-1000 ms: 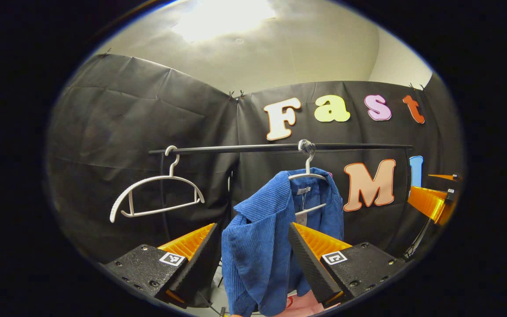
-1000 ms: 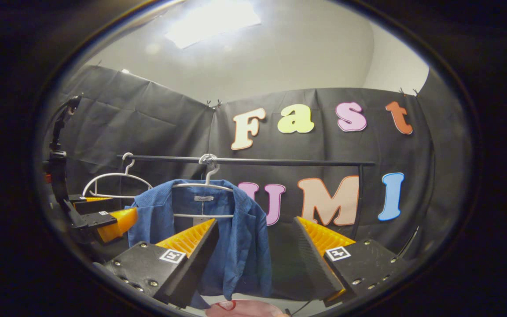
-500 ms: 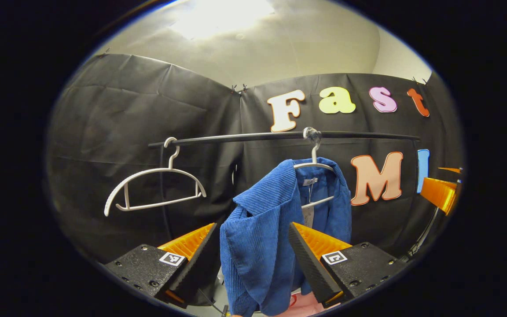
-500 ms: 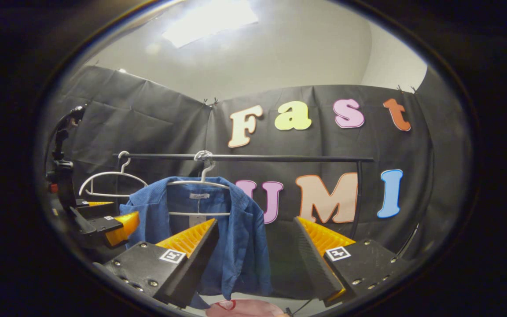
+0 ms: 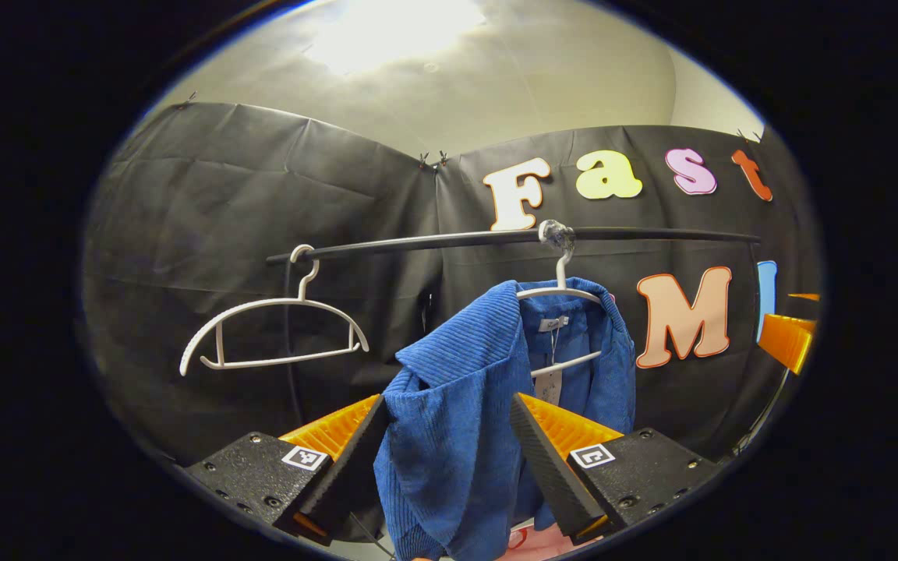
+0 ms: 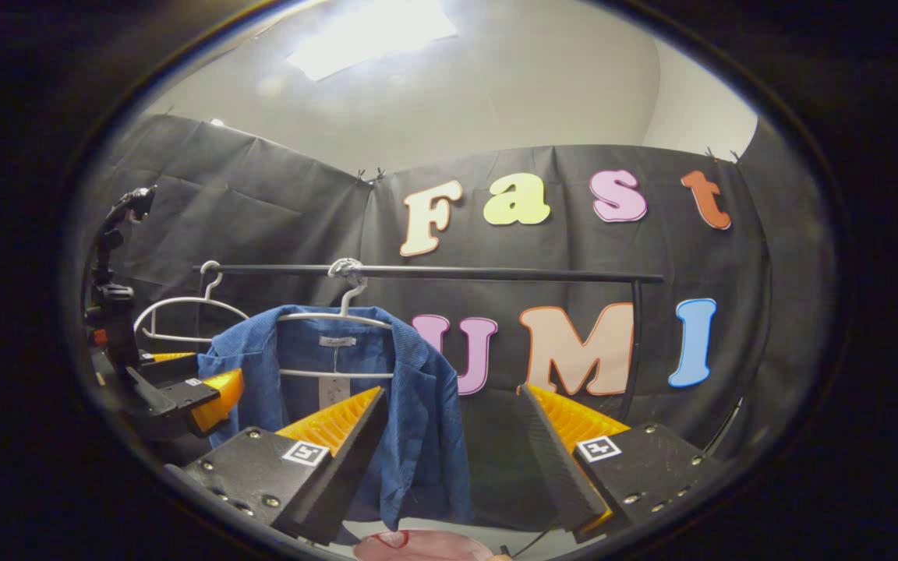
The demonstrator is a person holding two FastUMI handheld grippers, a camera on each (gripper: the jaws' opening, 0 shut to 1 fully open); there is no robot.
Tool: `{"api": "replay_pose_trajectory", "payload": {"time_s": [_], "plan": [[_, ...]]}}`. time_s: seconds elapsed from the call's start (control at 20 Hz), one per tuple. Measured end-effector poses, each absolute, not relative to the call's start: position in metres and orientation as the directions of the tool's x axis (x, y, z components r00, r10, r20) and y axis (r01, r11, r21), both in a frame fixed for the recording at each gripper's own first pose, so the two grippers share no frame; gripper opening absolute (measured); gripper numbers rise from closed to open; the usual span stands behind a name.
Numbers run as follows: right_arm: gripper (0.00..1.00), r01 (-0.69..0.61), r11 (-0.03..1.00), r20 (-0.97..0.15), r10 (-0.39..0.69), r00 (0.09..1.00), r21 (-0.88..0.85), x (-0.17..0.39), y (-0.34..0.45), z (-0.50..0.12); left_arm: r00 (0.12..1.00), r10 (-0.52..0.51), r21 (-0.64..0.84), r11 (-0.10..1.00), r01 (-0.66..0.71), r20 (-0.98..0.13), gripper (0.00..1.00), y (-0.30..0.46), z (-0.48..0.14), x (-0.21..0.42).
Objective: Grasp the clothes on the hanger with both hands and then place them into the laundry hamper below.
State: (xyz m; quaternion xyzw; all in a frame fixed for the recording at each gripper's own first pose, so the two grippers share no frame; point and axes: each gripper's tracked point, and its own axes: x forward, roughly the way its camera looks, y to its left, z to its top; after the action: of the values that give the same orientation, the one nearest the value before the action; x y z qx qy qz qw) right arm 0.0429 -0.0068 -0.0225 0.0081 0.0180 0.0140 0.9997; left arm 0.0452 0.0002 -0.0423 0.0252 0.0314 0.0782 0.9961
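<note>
— Where do we find the clothes right now?

— We see a blue corduroy jacket [image 5: 457, 436] hanging on a white hanger [image 5: 560, 292] whose hook goes over a black rail [image 5: 433, 243]. In the left gripper view the jacket's near shoulder and lapel fall between the two fingers of the left gripper [image 5: 449, 448]. In the right gripper view the jacket [image 6: 418, 413] sits left of centre, on its hanger [image 6: 336, 318] under the rail [image 6: 496, 273].

— And the tongs?

— We read the left gripper as spread wide, with jacket cloth lying in the gap; we cannot tell whether either finger touches the cloth. The right gripper [image 6: 453, 436] is also spread wide, holding nothing. Its left finger overlaps the jacket's front in the picture, while its right finger stands before the dark wall, apart from the jacket.

— Do we see each gripper from the other side?

— In the right gripper view the left gripper [image 6: 207, 389] shows at the far left, just beside the jacket's left shoulder. In the left gripper view a piece of the right gripper [image 5: 788, 339] shows at the right edge, well apart from the jacket.

— Anything else?

— A second, empty hanger [image 5: 273, 335] hangs at the left end of the rail, left of the jacket. Low in both views we see a pink rim below the jacket's hem [image 6: 418, 544]; we cannot tell what it belongs to.
</note>
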Motion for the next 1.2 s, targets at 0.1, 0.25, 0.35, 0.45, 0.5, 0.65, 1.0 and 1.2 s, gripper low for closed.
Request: {"api": "replay_pose_trajectory", "payload": {"time_s": [0.1, 0.25, 0.35, 0.45, 0.5, 0.65, 1.0, 1.2], "plan": [[0.99, -0.030, 1.000, -0.036, 0.030, 0.999, 0.010, 0.047, -0.013, -0.024, 0.978, 0.199, 0.081, 0.978, -0.194, -0.064, 0.96, 0.000, -0.047, 0.048], [0.96, -0.028, 1.000, -0.044, 0.028, 0.999, 0.009, 0.050, -0.024, -0.029, 0.965, 0.255, 0.129, 0.960, -0.247, -0.055, 0.96, -0.002, -0.054, 0.058], [0.97, -0.028, 1.000, -0.049, 0.028, 0.998, 0.013, 0.053, -0.031, -0.030, 0.953, 0.299, 0.170, 0.943, -0.286, -0.058, 0.96, 0.004, -0.062, 0.065], [1.00, -0.030, 1.000, -0.051, 0.030, 0.998, 0.010, 0.054, -0.037, -0.030, 0.942, 0.330, 0.181, 0.932, -0.315, -0.060, 0.99, 0.008, -0.065, 0.071], [0.96, -0.031, 1.000, -0.053, 0.031, 0.998, 0.006, 0.056, -0.041, -0.031, 0.939, 0.339, 0.177, 0.929, -0.324, -0.057, 0.96, 0.010, -0.066, 0.074], [0.96, -0.041, 0.999, -0.062, 0.041, 0.997, 0.005, 0.060, -0.043, -0.035, 0.932, 0.360, 0.202, 0.917, -0.344, -0.050, 0.90, 0.016, -0.070, 0.080], [0.99, -0.094, 0.996, -0.074, 0.094, 0.993, 0.009, 0.072, -0.022, -0.043, 0.950, 0.306, 0.201, 0.937, -0.287, -0.067, 0.22, 0.019, -0.073, 0.090], [1.00, -0.136, 0.991, -0.087, 0.137, 0.987, 0.015, 0.084, -0.001, -0.052, 0.964, 0.252, 0.196, 0.953, -0.232, -0.081, 0.07, 0.016, -0.071, 0.086]]}}
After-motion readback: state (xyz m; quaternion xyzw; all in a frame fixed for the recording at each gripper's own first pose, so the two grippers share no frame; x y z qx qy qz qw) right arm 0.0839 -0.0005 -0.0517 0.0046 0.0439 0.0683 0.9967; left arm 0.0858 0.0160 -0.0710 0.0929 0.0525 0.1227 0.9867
